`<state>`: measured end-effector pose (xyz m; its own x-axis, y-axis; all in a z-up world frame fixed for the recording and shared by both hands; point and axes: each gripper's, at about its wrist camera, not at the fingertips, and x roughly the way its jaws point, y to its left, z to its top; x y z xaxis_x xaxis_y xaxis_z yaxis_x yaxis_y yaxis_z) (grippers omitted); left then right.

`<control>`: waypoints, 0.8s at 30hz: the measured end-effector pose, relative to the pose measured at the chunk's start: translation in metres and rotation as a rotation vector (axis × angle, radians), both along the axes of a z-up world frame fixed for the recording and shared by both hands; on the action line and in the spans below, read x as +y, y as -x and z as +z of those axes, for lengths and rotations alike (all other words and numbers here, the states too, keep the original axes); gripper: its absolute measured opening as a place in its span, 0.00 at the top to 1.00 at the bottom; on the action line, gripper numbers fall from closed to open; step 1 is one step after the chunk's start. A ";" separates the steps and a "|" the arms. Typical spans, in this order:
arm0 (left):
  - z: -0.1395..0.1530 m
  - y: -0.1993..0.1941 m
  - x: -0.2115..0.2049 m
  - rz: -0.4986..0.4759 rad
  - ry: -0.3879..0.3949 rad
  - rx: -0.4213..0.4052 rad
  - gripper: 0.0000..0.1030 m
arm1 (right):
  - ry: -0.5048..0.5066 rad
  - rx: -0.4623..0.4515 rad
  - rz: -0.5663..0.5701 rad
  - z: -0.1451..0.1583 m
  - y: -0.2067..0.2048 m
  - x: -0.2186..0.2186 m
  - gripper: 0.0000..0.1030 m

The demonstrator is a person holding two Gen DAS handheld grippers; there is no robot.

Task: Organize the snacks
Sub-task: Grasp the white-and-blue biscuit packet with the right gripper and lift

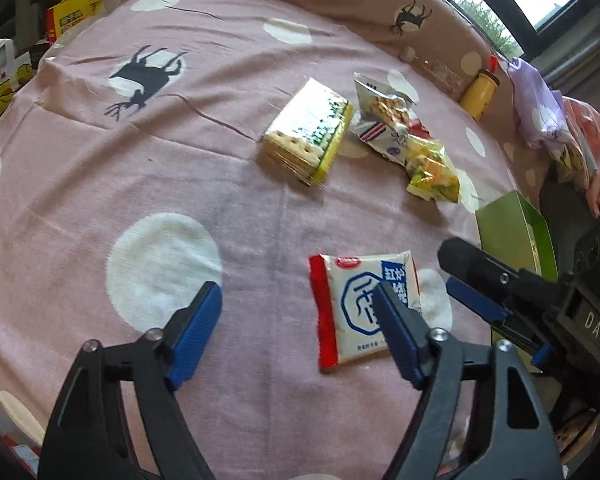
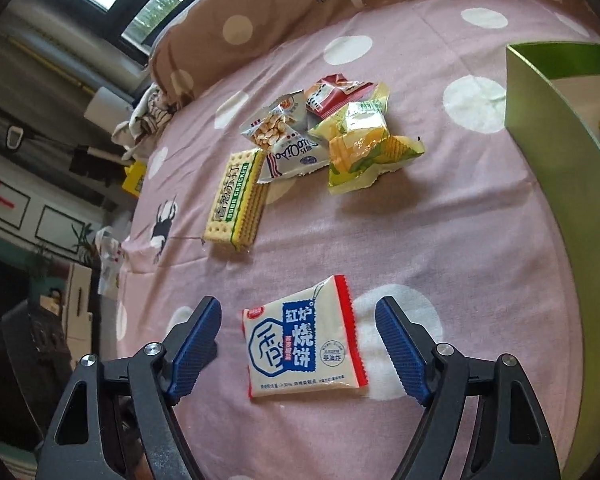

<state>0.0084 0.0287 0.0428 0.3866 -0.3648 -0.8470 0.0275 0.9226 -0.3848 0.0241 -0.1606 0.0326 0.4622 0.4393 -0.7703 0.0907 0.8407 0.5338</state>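
A flat white biscuit packet (image 2: 305,338) with a red sealed edge and blue Chinese lettering lies on a pink bedsheet (image 2: 440,208) dotted with white circles and deer silhouettes. In the right wrist view the right gripper (image 2: 298,344) straddles it, blue pads (image 2: 194,350) standing apart on either side with a gap to the wrapper, so nothing is grasped. In the left wrist view the left gripper (image 1: 296,332) is also spread and empty; its right pad covers part of the same packet (image 1: 356,308).

Further across the sheet lies a clear-wrapped soda cracker pack (image 2: 236,196), and just beside it a loose heap: a white peanut bag (image 2: 284,140), a yellow-green corn snack bag (image 2: 364,152) and a red packet (image 2: 332,96), overlapping one another.

A green box (image 2: 552,120) stands at the sheet's edge, cut off by the frame; its contents are hard to make out. A brown dotted pillow (image 2: 240,32) borders the far edge, with a yellow bottle (image 1: 480,92) against it.
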 end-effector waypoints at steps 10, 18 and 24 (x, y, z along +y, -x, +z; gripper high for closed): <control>-0.014 0.004 -0.034 -0.112 0.050 0.062 0.61 | 0.068 0.095 0.024 -0.022 -0.008 0.016 0.38; -0.007 0.008 -0.050 -0.139 0.018 0.006 0.72 | 0.107 0.059 0.045 -0.014 -0.007 0.023 0.48; 0.018 0.016 -0.057 -0.144 0.022 -0.122 0.72 | 0.138 -0.048 0.031 0.015 0.007 0.014 0.48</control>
<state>-0.0073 -0.0285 0.0604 0.4285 -0.4415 -0.7884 0.2064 0.8973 -0.3903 0.0170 -0.1468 0.0479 0.4882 0.3451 -0.8016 0.0408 0.9085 0.4159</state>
